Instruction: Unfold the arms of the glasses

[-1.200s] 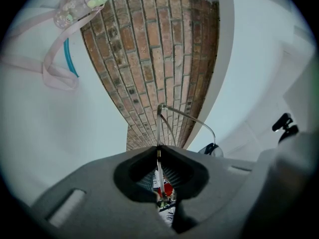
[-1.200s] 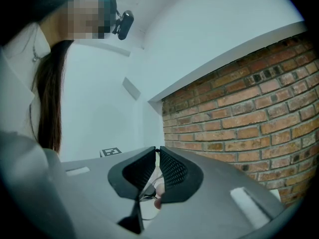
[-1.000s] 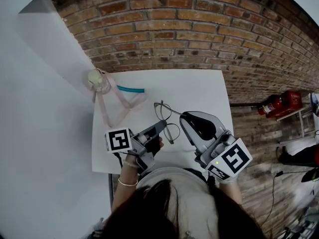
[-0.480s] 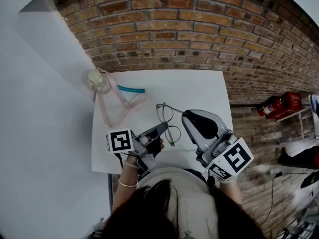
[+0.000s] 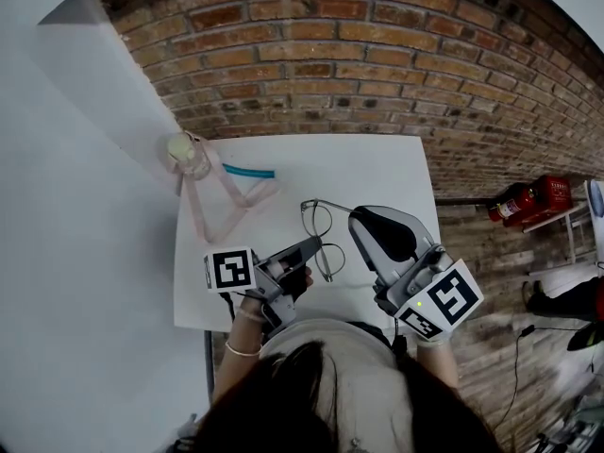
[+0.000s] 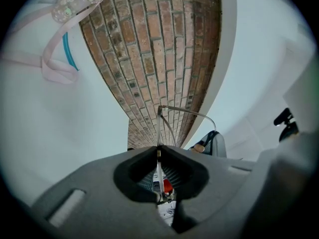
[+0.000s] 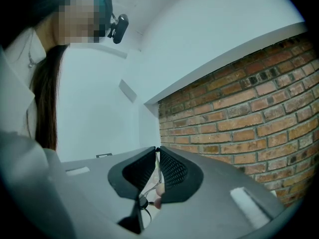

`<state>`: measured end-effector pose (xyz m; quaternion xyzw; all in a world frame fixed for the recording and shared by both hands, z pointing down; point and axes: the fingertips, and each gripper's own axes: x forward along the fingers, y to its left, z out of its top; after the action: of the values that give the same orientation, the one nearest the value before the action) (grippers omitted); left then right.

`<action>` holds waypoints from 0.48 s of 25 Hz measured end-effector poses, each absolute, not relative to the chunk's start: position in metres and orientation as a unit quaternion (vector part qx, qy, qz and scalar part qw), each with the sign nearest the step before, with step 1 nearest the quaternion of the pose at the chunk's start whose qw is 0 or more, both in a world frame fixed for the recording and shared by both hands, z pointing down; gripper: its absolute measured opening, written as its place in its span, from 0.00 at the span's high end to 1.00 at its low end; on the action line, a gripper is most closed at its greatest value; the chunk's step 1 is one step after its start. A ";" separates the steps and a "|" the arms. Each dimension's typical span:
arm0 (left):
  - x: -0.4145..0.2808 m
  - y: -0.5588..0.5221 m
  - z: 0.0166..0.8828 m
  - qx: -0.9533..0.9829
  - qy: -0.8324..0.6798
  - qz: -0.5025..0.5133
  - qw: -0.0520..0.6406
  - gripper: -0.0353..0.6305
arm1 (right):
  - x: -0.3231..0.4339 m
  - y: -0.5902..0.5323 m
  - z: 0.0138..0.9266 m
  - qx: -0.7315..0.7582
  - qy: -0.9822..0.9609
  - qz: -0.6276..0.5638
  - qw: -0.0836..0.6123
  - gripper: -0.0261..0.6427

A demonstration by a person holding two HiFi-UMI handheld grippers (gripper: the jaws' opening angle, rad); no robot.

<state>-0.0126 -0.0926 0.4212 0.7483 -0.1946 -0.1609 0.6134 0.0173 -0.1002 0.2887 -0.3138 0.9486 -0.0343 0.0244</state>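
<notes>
A white table point(image 5: 377, 163) stands by a brick wall point(image 5: 377, 55). Above the table's near half are the glasses point(image 5: 318, 223). The left gripper point(image 5: 311, 244) and right gripper point(image 5: 357, 213) each pinch their thin frame tight.

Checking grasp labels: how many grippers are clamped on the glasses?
2: the left gripper, shut on the glasses at the near lens; the right gripper, shut on the arm running from the far lens.

Brick wall point(image 5: 377, 55), white table point(image 5: 377, 173) (brick floor point(image 5: 486, 253))
</notes>
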 end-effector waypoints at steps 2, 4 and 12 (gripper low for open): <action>-0.010 -0.091 0.419 0.747 -0.190 -0.163 0.616 0.91 | 0.018 -0.100 0.287 -0.315 0.948 -0.034 0.025 0.91; -0.009 -0.090 0.418 0.747 -0.187 -0.163 0.617 0.91 | 0.019 -0.101 0.286 -0.316 0.948 -0.033 0.025 0.91; -0.007 -0.088 0.424 0.750 -0.190 -0.146 0.617 0.91 | 0.022 -0.106 0.285 -0.319 0.947 -0.031 0.025 0.91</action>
<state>-0.0074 -0.0875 0.4241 0.7499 -0.1895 -0.1459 0.6168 0.0215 -0.1056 0.2850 -0.3191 0.9469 -0.0314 0.0246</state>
